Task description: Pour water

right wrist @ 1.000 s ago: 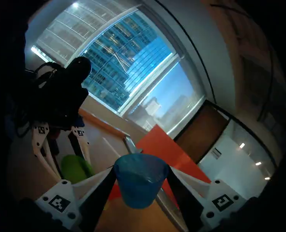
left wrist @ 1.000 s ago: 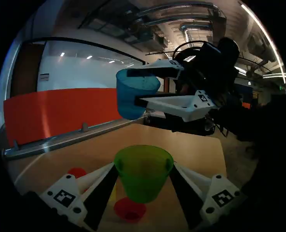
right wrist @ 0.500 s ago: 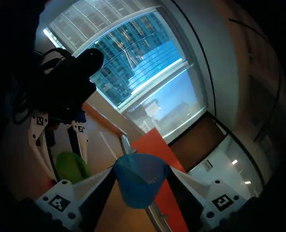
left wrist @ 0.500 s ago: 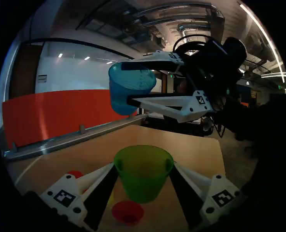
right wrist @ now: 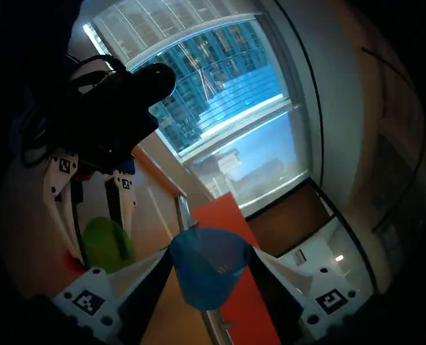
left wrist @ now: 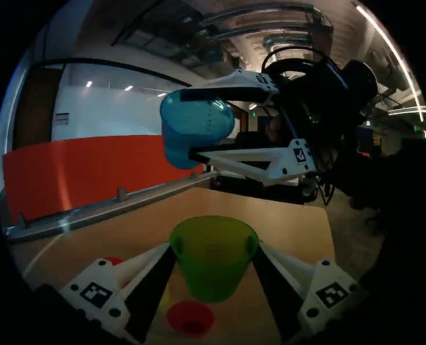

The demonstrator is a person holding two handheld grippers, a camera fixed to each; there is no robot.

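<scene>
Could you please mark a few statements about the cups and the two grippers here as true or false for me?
1. The left gripper is shut on the green cup. True.
2. The right gripper is empty. False: it grips the blue cup.
3. In the left gripper view, the blue cup is above the green cup. True.
4. The small cup on the table below the green cup is white. False: it is a red cup.
</scene>
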